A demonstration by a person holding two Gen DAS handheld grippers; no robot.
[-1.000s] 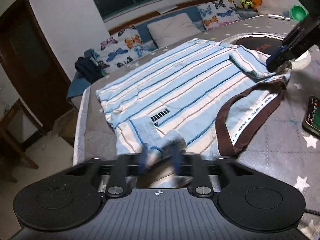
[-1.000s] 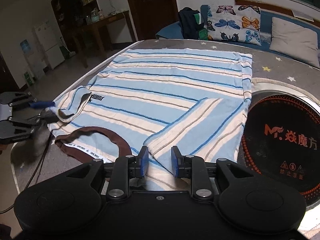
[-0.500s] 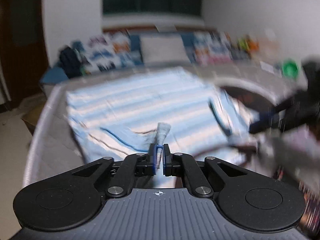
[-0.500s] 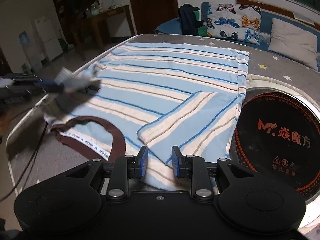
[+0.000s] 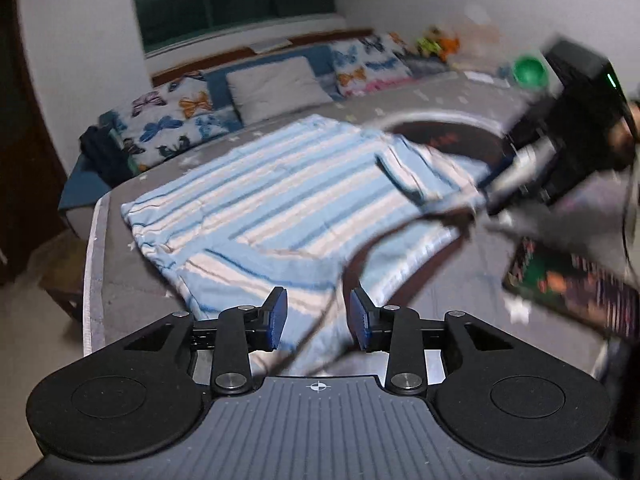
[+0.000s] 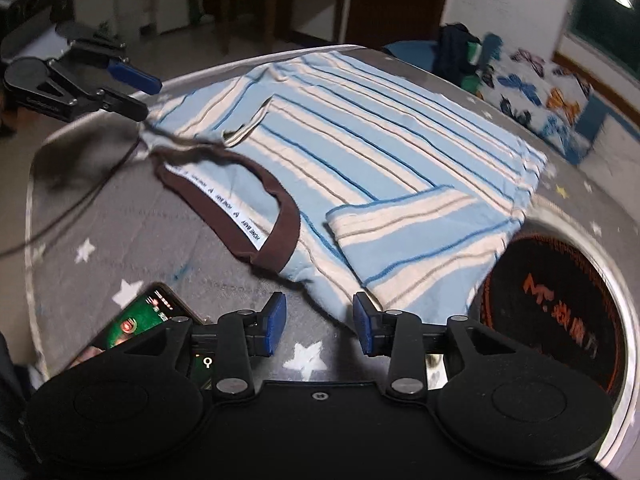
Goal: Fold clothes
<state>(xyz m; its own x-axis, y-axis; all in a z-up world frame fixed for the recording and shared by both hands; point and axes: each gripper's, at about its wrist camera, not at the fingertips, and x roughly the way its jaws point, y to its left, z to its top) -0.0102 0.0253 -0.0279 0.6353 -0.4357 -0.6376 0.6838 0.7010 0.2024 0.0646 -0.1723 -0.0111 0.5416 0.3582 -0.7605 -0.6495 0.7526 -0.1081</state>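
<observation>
A blue and cream striped T-shirt (image 6: 360, 128) with a brown collar (image 6: 248, 216) lies on the grey star-print table, both sleeves folded in over the body. It also shows in the left wrist view (image 5: 280, 200). My left gripper (image 5: 317, 320) is open and empty over the shirt's near shoulder. In the right wrist view it (image 6: 132, 92) hovers open at the far left of the shirt. My right gripper (image 6: 318, 324) is open and empty just short of the shirt's edge by the folded sleeve (image 6: 412, 236). In the left wrist view it is blurred at the right.
A phone (image 6: 132, 324) with a lit screen lies on the table (image 6: 140, 240) near my right gripper, and shows in the left wrist view (image 5: 568, 280). A round black hotplate (image 6: 560, 312) is set into the table beside the shirt. A cushioned bench (image 5: 260, 92) runs behind.
My left gripper carried its sleeve inward over the shirt, then opened and let go. My right gripper opened wider and backed off the folded sleeve toward the phone.
</observation>
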